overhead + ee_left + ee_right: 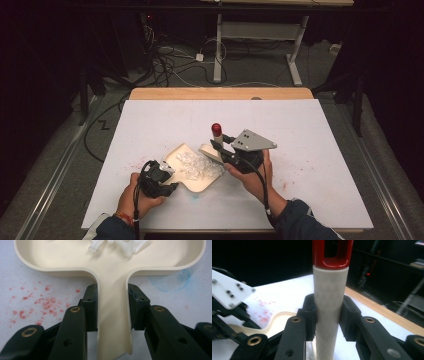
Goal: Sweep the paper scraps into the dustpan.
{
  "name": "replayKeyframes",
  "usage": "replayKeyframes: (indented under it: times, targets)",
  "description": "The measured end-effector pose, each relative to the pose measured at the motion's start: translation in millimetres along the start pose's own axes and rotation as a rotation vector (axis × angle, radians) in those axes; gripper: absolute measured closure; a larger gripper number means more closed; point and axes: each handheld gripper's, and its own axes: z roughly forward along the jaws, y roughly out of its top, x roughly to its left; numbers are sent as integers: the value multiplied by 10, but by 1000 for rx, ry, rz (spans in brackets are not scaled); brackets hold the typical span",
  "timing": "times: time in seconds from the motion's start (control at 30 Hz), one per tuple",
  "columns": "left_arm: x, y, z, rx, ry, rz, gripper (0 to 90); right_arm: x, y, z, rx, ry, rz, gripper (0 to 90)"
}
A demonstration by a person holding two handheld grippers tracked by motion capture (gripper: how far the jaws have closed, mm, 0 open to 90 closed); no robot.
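A cream dustpan (192, 170) is shown lying flat on the white table (300, 130), near the middle of the front edge, with its handle directed toward the front left corner. The handle (113, 315) is clamped between the closed jaws of the left gripper (112, 307), whose pads press on both of its sides. Clear plastic scraps (192, 164) are gathered inside the dustpan, seen also at its far wall (120, 246). A white brush handle (329, 305) with a red tip (216, 128) is gripped by the closed jaws of the right gripper (328, 312) and held upright just beside the dustpan's right rim. Red specks (40, 302) and a blue smear (175, 281) are scattered on the table around the dustpan.
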Motion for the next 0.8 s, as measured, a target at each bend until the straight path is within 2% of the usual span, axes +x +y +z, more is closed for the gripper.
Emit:
replayKeyframes:
  times: [0.17,0.23,0.37,0.47,0.63,0.8]
  targets:
    - [13,-13,-9,-9,-9,-6,635,119,83,137,-21,52,-10,705]
    - [10,-15,-3,-8,-6,-4,635,133,111,155,-40,63,-18,705]
    - [7,-23,3,-10,-7,-5,634,116,160,176,-43,81,-22,704]
    - [11,-28,1,-10,-11,-7,635,60,194,164,-50,88,-21,704]
    - [15,-26,7,-11,-10,-3,635,-95,307,78,-90,71,-6,704]
    - [12,-23,8,-10,-6,3,634,-213,347,72,-94,73,29,704]
